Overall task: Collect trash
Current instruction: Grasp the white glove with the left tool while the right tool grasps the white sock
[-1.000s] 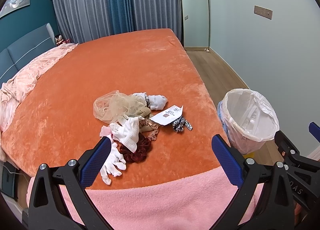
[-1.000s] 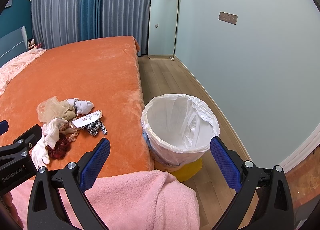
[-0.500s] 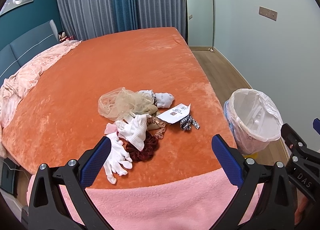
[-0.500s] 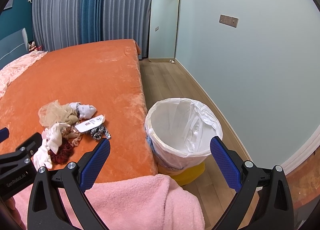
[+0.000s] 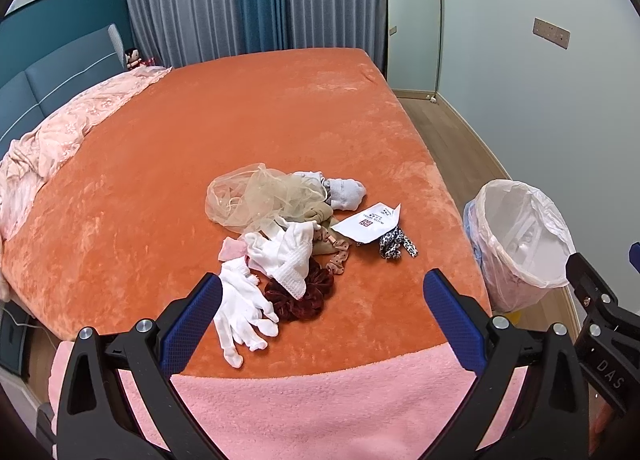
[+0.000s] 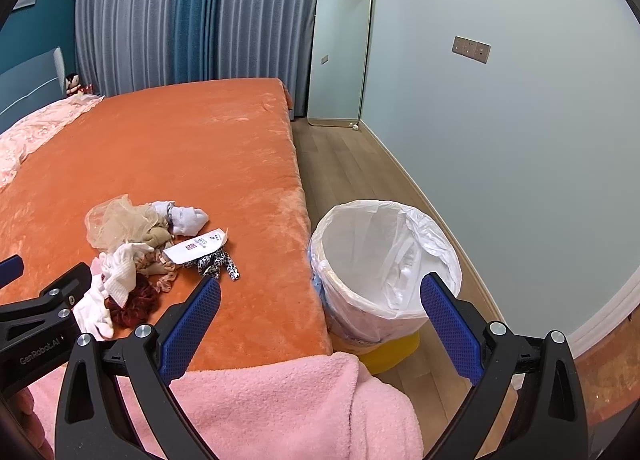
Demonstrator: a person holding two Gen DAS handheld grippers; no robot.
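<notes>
Both grippers hang with jaws spread wide and empty: the left gripper (image 5: 320, 308) over the near edge of the orange plush bed (image 5: 248, 132), the right gripper (image 6: 320, 312) toward the white-lined round trash bin (image 6: 384, 260) on the wooden floor beside the bed. A heap of litter sits near that edge: a white cloth glove (image 5: 240, 308), a dark red scrunchie (image 5: 304, 296), beige netting (image 5: 256, 196) and a white printed paper tag (image 5: 368, 222).

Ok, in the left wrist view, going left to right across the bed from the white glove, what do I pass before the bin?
white glove → dark red scrunchie → white paper tag → leopard-print scrunchie → lined trash bin, standing on the floor off the bed's right edge.
</notes>
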